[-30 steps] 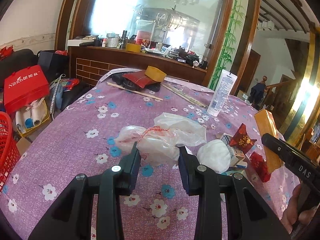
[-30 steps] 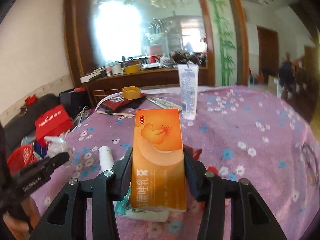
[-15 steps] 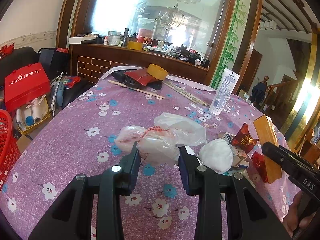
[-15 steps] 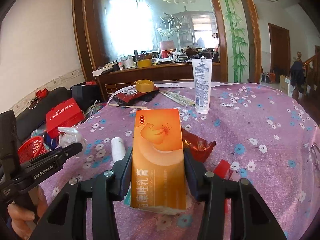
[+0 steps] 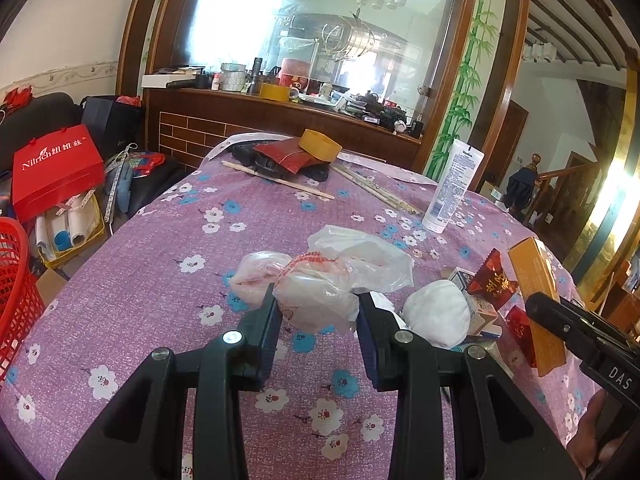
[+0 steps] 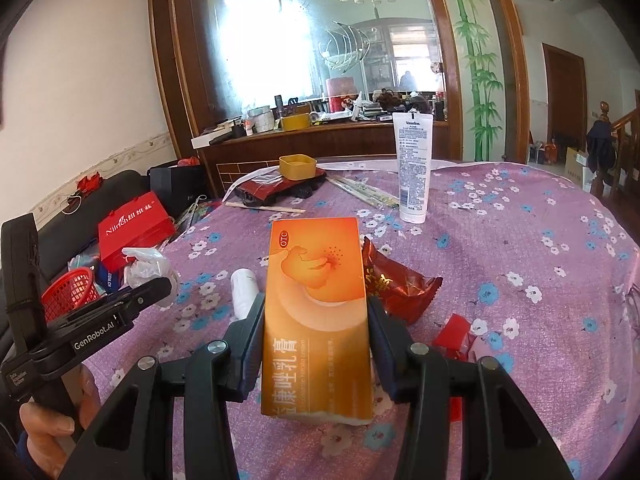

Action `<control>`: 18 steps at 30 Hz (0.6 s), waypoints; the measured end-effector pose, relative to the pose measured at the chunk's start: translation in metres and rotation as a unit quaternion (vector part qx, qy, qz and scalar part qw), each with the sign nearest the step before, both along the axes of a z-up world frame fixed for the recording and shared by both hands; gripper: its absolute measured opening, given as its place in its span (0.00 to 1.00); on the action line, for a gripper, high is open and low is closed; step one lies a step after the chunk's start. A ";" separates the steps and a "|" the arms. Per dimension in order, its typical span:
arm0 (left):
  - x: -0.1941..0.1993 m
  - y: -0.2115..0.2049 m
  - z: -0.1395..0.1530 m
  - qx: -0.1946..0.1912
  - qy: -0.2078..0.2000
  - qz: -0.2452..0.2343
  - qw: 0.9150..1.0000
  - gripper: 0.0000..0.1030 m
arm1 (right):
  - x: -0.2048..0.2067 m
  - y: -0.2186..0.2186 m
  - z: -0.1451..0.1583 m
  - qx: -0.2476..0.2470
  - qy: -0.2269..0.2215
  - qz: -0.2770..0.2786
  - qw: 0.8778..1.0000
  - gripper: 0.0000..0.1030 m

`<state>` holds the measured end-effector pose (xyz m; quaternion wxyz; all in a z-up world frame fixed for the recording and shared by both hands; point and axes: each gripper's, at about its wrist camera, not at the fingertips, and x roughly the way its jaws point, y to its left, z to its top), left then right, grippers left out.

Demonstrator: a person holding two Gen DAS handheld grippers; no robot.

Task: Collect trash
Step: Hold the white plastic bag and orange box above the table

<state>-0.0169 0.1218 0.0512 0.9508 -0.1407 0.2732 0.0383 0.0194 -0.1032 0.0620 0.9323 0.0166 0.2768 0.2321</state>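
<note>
My left gripper [image 5: 318, 312] is shut on a crumpled clear plastic bag [image 5: 320, 280] and holds it over the purple flowered tablecloth [image 5: 160, 280]. My right gripper [image 6: 316, 316] is shut on an orange medicine box [image 6: 316, 304], held upright above the cloth. The box also shows in the left wrist view [image 5: 538, 292], and the bag in the right wrist view [image 6: 146, 268]. More trash lies on the table: a white paper wad [image 5: 438, 314], a red foil wrapper [image 6: 400, 284], a small white carton [image 5: 476, 308] and a white tube [image 6: 244, 292].
A red plastic basket [image 5: 16, 296] stands below the table's left edge, also in the right wrist view [image 6: 70, 294]. A white lotion tube [image 6: 412, 172] stands upright at the back. Chopsticks [image 5: 280, 180], a yellow tape roll [image 5: 320, 146] and dark items lie at the far edge.
Both grippers keep their hold. The view has risen slightly and the right gripper has lifted the orange box a little higher; the left gripper with the bag has barely moved.
</note>
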 end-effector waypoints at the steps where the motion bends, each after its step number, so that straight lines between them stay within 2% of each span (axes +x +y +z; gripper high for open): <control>1: 0.000 0.000 0.000 0.000 0.000 0.000 1.000 0.33 | 0.000 0.000 0.000 0.001 0.000 0.000 1.000 0.50; 18: 0.000 0.000 0.003 0.006 -0.007 -0.001 1.000 0.33 | -0.002 -0.004 0.004 0.006 -0.008 -0.007 1.000 0.50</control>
